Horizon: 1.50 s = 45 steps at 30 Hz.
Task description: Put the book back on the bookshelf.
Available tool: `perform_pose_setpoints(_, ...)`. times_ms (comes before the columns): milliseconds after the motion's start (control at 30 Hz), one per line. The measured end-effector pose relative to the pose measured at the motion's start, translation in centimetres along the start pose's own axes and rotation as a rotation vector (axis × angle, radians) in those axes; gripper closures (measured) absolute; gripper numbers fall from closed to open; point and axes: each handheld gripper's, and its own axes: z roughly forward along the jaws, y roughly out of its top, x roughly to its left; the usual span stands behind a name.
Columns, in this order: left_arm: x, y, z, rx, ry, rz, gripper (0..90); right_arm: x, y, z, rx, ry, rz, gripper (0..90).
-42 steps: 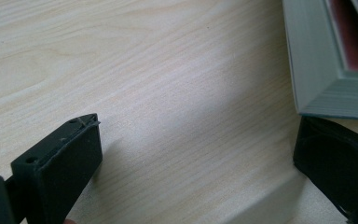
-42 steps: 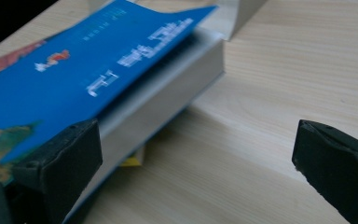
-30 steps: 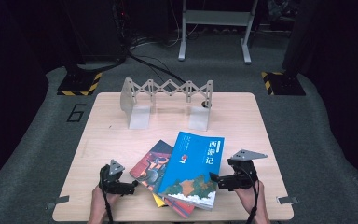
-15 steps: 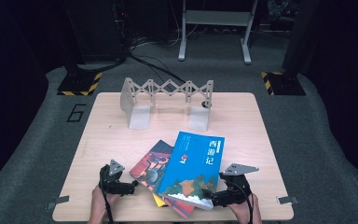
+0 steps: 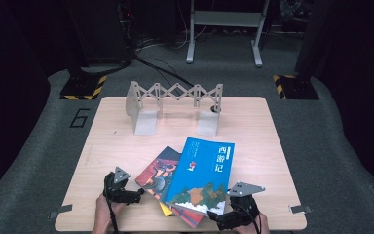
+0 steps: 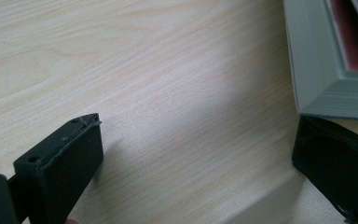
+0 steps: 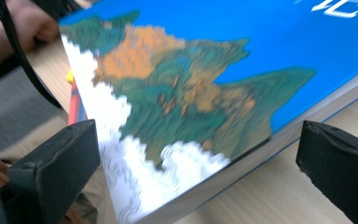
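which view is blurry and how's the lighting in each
Right gripper view: the blue book is smeared by motion blur. Left gripper view: wood grain sharp, a soft shadow beside the near book corner. High view: table evenly lit, surrounding floor dark.

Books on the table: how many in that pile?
3 visible: blue book on top, dark-cover book beneath at left, a yellow-edged one at the bottom; more may be hidden.

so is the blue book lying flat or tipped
Tipped a little: the blue book rests on the other books, and in the right gripper view its near corner sits above the table.
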Motion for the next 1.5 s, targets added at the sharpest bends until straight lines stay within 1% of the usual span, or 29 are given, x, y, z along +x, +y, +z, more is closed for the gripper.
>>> perform_pose_setpoints(33,0.0,0.0,0.0,-0.001,0.001,-0.001,1.7,0.2,-0.1,0.0,-0.005,-0.017,-0.003,0.0)
perform_pose_setpoints(233,0.0,0.0,0.0,0.000,0.000,0.000,1.7,0.2,-0.3,0.2,-0.002,-0.019,-0.020,0.0)
perform_pose_setpoints(267,0.0,0.0,0.0,-0.007,0.002,0.004,1.9,0.2,-0.3,0.2,-0.007,-0.016,-0.038,0.0)
perform_pose_setpoints(300,0.0,0.0,0.0,-0.005,0.001,0.003,2.1,0.2,-0.3,0.2,-0.011,-0.017,-0.041,0.0)
perform_pose_setpoints(333,0.0,0.0,0.0,-0.004,0.001,0.004,2.1,0.1,-0.4,0.2,-0.013,-0.009,-0.037,0.0)
perform_pose_setpoints(533,0.0,0.0,0.0,-0.004,0.000,0.005,2.2,-0.1,-0.2,0.1,-0.011,0.006,-0.057,0.0)
perform_pose_setpoints(567,0.0,0.0,0.0,-0.006,0.001,0.006,2.2,-0.4,-0.2,0.1,-0.011,0.021,-0.069,0.0)
perform_pose_setpoints(600,0.0,0.0,0.0,-0.007,0.001,0.006,2.2,-0.5,-0.2,0.2,-0.019,0.017,-0.068,0.0)
perform_pose_setpoints(733,0.0,0.0,0.0,-0.005,0.000,0.005,2.2,-0.7,0.1,0.3,-0.014,0.025,-0.075,0.0)
perform_pose_setpoints(900,0.0,0.0,0.0,-0.007,0.001,0.006,2.2,-1.1,0.7,0.7,-0.012,0.029,-0.084,0.0)
perform_pose_setpoints(1000,0.0,0.0,0.0,-0.006,0.001,0.006,2.3,-1.4,1.1,0.9,0.003,0.044,-0.090,0.0)
perform_pose_setpoints(1133,0.0,0.0,0.0,-0.007,0.001,0.006,2.3,-1.8,1.6,1.2,0.005,0.056,-0.097,0.0)
perform_pose_setpoints(1367,0.0,0.0,0.0,-0.007,0.001,0.006,2.2,-2.2,2.4,1.9,0.009,0.053,-0.104,0.0)
perform_pose_setpoints(1500,0.0,0.0,0.0,-0.007,0.001,0.006,2.3,-2.2,2.7,2.1,0.011,0.047,-0.099,0.0)
